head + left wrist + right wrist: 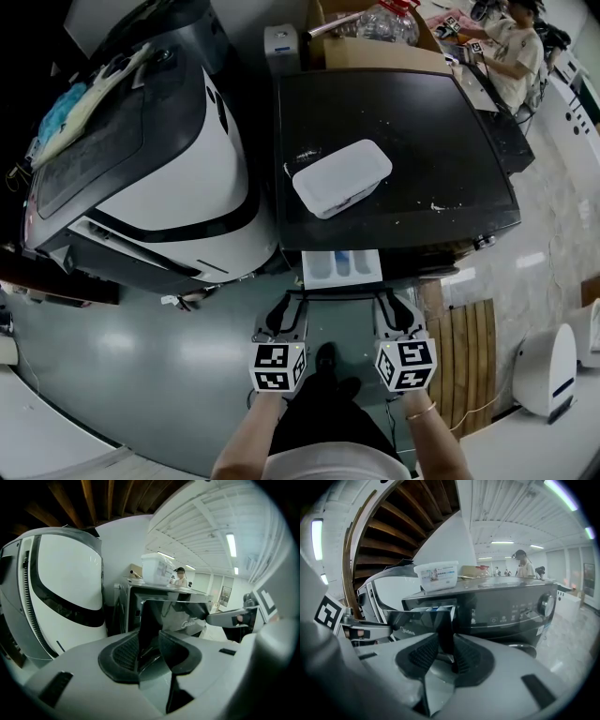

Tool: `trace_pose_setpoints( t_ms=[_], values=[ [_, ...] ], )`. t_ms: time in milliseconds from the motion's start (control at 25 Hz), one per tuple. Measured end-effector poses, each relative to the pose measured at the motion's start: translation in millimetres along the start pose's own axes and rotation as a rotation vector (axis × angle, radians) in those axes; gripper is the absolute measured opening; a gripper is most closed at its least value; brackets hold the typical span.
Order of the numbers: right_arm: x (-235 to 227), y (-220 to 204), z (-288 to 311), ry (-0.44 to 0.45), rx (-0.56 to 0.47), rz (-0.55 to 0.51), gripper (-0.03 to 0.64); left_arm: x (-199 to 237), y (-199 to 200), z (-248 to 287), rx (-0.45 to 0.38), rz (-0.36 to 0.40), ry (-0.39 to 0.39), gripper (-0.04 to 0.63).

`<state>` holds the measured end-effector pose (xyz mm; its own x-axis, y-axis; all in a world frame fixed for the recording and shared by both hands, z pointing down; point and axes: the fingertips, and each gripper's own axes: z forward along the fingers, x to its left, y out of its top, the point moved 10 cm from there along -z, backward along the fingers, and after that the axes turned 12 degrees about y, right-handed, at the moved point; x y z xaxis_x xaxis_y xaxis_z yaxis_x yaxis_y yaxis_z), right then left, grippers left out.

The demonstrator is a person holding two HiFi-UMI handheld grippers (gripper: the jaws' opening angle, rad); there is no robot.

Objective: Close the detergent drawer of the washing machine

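Drawer (pixel 342 267) sticks out open from washer (pixel 403 131) front, left gripper (pixel 287 304) and right gripper (pixel 394 302) just before its two front corners, both sets of fingers apart, gripping nothing, a corner showing in each gap.

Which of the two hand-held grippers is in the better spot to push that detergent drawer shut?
Nearly a tie. The left gripper faces the left front corner of the open detergent drawer, the right gripper its right corner, equally near, jaws apart. Pushing with both would likely keep it straight.
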<state>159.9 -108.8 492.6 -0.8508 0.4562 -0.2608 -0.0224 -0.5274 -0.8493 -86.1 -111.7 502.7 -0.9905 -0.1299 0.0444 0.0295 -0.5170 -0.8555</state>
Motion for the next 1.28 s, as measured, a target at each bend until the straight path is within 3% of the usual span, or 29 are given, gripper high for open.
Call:
trace_pose_setpoints(
  t_ms=[1280],
  values=[
    [-11.3, 23.5, 33.3, -0.039, -0.019, 0.012, 0.095, 11.1, 23.6, 36.5, -0.013, -0.008, -0.005, 0.126]
  ],
)
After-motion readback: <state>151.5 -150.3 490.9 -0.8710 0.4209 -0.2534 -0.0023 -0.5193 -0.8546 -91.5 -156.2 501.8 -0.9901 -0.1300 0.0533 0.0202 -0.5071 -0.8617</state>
